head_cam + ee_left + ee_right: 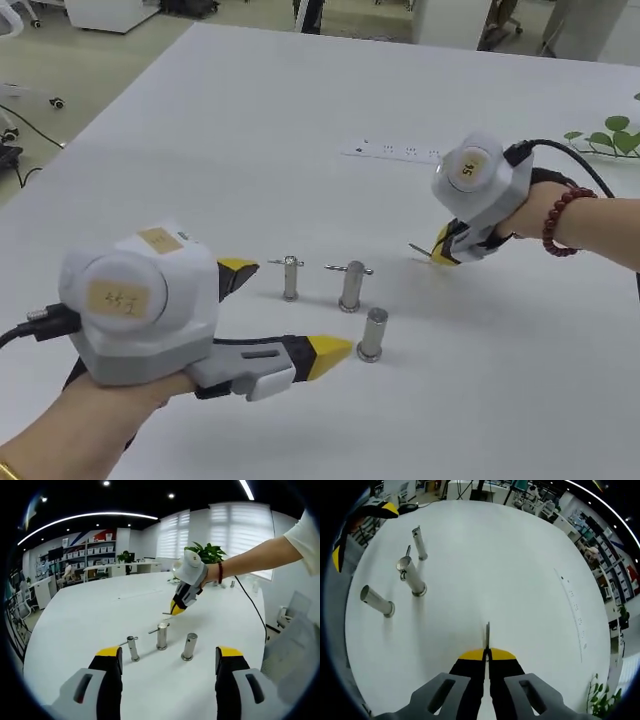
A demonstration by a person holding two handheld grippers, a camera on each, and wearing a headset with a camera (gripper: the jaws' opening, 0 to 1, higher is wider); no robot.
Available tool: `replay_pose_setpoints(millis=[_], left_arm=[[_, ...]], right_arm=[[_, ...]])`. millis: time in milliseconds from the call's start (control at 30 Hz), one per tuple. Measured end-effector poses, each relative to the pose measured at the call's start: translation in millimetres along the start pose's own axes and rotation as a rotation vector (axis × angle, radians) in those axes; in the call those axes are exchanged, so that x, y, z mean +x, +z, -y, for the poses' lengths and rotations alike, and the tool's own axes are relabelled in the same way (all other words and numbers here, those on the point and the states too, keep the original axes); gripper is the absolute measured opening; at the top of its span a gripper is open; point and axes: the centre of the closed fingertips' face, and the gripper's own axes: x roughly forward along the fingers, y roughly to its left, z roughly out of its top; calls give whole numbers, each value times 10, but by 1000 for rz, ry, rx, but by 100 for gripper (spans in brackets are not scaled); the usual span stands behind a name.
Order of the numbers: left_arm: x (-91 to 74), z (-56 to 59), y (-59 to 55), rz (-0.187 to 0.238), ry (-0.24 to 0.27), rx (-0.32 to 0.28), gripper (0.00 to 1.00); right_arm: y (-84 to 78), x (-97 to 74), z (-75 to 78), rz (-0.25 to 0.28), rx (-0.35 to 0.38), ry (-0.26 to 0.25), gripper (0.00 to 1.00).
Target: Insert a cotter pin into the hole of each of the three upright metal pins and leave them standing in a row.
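Observation:
Three metal pins stand on the white table. The small pin (pixel 290 277) and the middle pin (pixel 351 286) each carry a cotter pin through the head. The third pin (pixel 372 334) stands in front with nothing through it. My left gripper (pixel 290 312) is open just left of the pins, its yellow tips apart (pixel 169 655). My right gripper (pixel 440 252) is off to the right, shut on a thin cotter pin (pixel 487 633) that sticks out from its tips. From the right gripper view the pins (pixel 412 575) lie to the upper left.
A white power strip (pixel 395 152) lies further back on the table. A green plant (pixel 610 135) sits at the far right edge. A black cable (pixel 570 155) trails from the right gripper. Floor and chairs lie beyond the table's left edge.

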Motion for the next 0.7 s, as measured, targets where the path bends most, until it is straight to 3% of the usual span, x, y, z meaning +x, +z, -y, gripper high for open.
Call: replay_pose_setpoints(millis=[700], left_arm=[[134, 9, 255, 38, -51, -86, 58]], right_arm=[[496, -733, -406, 192, -187, -141, 2]])
